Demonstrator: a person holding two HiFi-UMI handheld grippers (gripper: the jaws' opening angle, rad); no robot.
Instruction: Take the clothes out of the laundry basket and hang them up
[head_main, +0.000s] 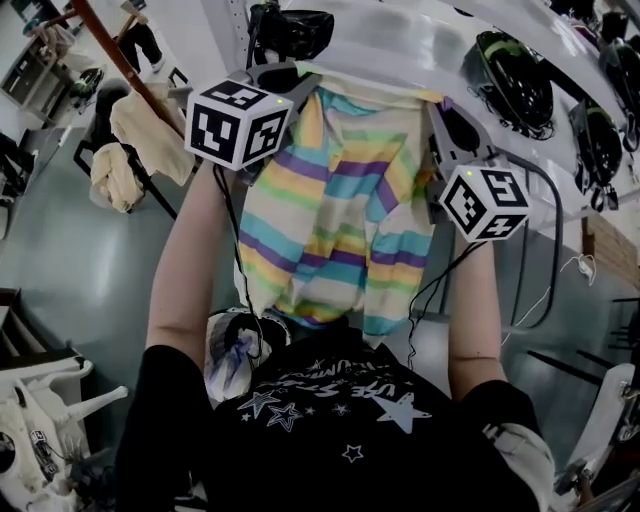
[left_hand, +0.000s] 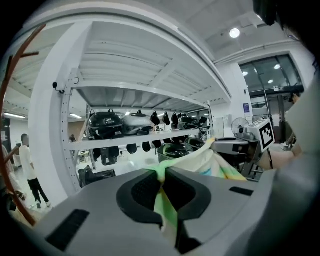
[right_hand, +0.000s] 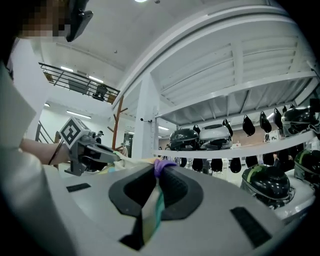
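Two tools hold one striped garment (head_main: 340, 230) spread before the person: the left tool (left_hand: 162, 181) is clamped on its left top corner, the right tool (right_hand: 157, 175) on its right one.

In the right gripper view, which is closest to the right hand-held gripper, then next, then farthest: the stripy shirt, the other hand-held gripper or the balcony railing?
1. Stripy shirt: pinched in its jaws.
2. Left hand-held gripper: at the left, holding the shirt's other end.
3. Balcony railing: upper left, far across the room.
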